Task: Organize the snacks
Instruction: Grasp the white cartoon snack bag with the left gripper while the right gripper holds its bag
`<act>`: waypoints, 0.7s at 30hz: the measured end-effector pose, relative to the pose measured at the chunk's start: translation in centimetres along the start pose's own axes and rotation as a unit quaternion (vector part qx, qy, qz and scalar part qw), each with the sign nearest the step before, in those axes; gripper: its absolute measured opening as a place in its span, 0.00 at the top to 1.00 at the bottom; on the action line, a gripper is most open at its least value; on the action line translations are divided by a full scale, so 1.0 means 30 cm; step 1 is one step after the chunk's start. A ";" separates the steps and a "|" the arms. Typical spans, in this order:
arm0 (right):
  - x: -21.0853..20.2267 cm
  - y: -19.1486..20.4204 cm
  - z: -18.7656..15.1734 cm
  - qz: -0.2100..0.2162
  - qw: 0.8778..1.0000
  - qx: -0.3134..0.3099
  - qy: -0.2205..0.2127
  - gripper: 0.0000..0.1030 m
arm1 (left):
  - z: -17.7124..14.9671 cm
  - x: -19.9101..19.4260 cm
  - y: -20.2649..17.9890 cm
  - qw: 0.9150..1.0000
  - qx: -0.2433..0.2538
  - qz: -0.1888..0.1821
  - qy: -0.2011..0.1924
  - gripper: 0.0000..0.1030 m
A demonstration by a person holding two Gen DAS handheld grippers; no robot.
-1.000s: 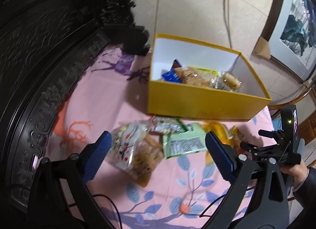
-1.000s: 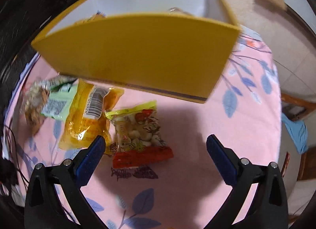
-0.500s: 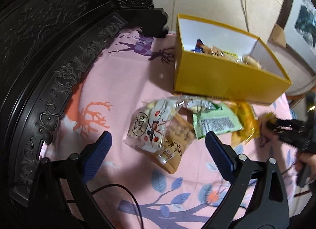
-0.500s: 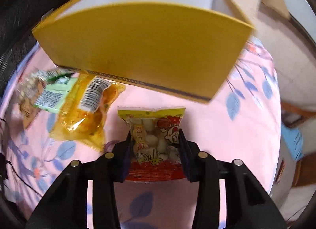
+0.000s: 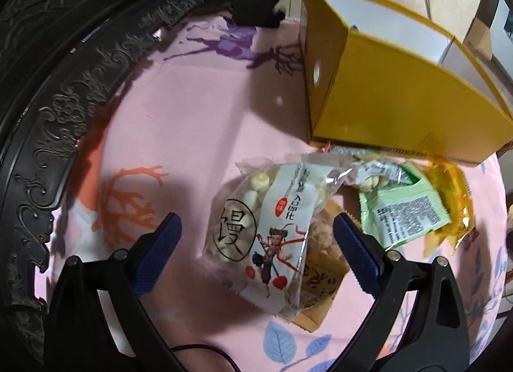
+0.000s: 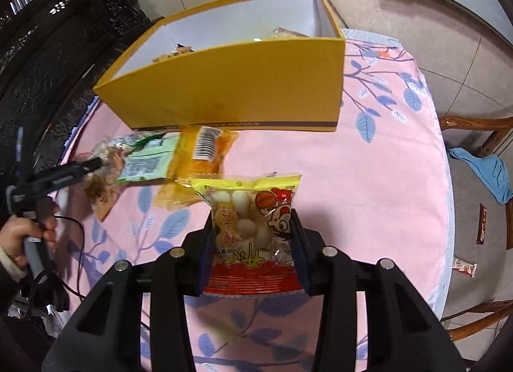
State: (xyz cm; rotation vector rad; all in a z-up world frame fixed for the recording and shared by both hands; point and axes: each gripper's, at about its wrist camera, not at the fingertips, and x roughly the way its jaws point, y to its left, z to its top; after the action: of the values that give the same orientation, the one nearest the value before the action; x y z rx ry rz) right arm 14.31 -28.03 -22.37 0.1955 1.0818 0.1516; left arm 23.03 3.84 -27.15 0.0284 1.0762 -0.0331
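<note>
My right gripper (image 6: 251,221) is shut on a yellow and red snack packet (image 6: 247,208), which hangs above the pink tablecloth (image 6: 352,179) in front of the open yellow box (image 6: 240,89). The box holds several snacks. My left gripper (image 5: 256,223) is open, low over a clear bag of white pieces (image 5: 266,227) that lies on a brown packet (image 5: 320,275). To their right, by the yellow box (image 5: 384,99), lie a green packet (image 5: 404,211) and an orange packet (image 5: 452,195). The right wrist view shows the left gripper (image 6: 93,163) in a hand (image 6: 19,237).
Dark carved wooden furniture (image 5: 48,99) curves along the table's left side. A wooden chair with a blue cloth (image 6: 484,173) stands to the right of the table. Small wrappers (image 6: 463,267) lie on the floor there. A black cable (image 5: 198,349) trails under my left gripper.
My right gripper closed on the yellow and red packet and lifted it off the cloth. My left gripper came down and closer over the clear bag, still open.
</note>
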 end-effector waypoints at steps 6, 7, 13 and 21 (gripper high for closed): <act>-0.020 0.032 0.009 0.004 1.000 -0.015 -0.005 0.58 | 0.014 0.035 0.014 1.000 -0.020 -0.014 0.011 0.06; -0.023 0.040 0.010 0.005 1.000 -0.017 -0.006 0.58 | 0.016 0.039 0.018 1.000 -0.022 -0.015 0.010 0.07; -0.033 0.066 0.014 0.011 1.000 -0.023 -0.009 0.58 | 0.020 0.025 0.030 0.998 -0.036 -0.050 0.013 0.60; -0.055 0.084 0.023 0.015 0.999 -0.029 -0.018 0.58 | -0.023 -0.200 -0.013 0.996 -0.012 -0.077 -0.039 0.60</act>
State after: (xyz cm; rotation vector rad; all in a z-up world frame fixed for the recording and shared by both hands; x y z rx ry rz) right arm 14.10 -25.99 -20.07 0.1620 1.0379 0.2046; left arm 19.56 3.55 -22.19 -0.0765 0.9979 -0.1596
